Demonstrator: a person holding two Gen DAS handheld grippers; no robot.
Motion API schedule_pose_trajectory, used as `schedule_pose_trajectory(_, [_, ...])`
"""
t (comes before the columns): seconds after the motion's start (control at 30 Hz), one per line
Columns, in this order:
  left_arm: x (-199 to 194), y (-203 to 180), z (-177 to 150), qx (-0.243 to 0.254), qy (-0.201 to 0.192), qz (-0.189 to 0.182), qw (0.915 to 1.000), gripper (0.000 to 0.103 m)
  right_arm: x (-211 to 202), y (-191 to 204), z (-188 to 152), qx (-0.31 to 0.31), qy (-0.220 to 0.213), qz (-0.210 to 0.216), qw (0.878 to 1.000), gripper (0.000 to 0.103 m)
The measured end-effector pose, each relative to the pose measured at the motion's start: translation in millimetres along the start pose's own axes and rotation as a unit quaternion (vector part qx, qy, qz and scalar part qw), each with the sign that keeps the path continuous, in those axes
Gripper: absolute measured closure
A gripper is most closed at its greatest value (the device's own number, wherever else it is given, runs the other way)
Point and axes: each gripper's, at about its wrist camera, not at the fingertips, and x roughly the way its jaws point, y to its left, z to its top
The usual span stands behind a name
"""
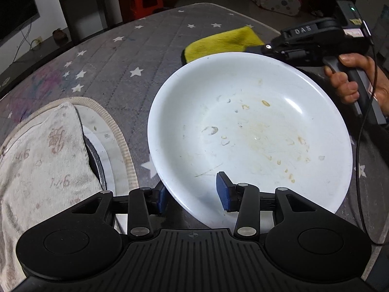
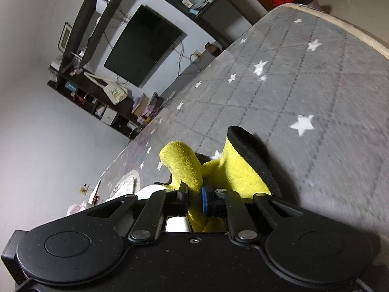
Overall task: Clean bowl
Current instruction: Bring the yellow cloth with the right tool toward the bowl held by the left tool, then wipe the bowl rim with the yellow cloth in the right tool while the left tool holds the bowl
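Bowl (image 1: 250, 131) — white, wide and shallow, sits on the grey star-print cover (image 1: 116, 56), tipped up toward the left wrist camera, with dried yellowish smears and crumbs across its floor. Looks like glazed ceramic or hard plastic: stiff, smooth, probably slippery at the rim, and it could chip if dropped. Best hold is the near rim, pinched across the wall.

Left gripper (image 1: 194, 194) straddles that near rim, one blue pad outside, one inside. The gap between pads is moderate and the inner pad seems to stand clear of the wall, so I read it as loose around the rim, not clamped.

Right gripper (image 2: 194, 199) has its jaws nearly together, pinching a yellow cloth (image 2: 231, 170) with a black backing — soft, limp, light, folds bunching up above the pads. In the left view the cloth (image 1: 223, 43) lies just behind the bowl's far rim, with a hand (image 1: 350, 82) on the gripper's handle.

Around: a pale towel (image 1: 39, 160) draped over a round plate or mat with a rope-like edge, just left of the bowl. A dangling black cable (image 1: 359, 146) on the right could snag the rim.
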Motion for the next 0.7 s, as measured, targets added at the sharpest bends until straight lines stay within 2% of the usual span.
schedule_pose_trajectory(0.17, [3,0,4,0.001,0.003,0.003,1.0,0.06,5,16,3,-0.014,0.002,0.005,1.0,0.09])
schedule_pose_trajectory(0.43, [5,4,4,-0.014,-0.001,0.002,0.9999,0.06,-3,39,1,-0.062,0.001,-0.029,0.998,0.09])
schedule_pose_trajectory(0.7, [5,-2,3,-0.027,-0.006,0.025,0.9993,0.06,-18,40,0,-0.075,0.01,-0.047,0.996,0.09])
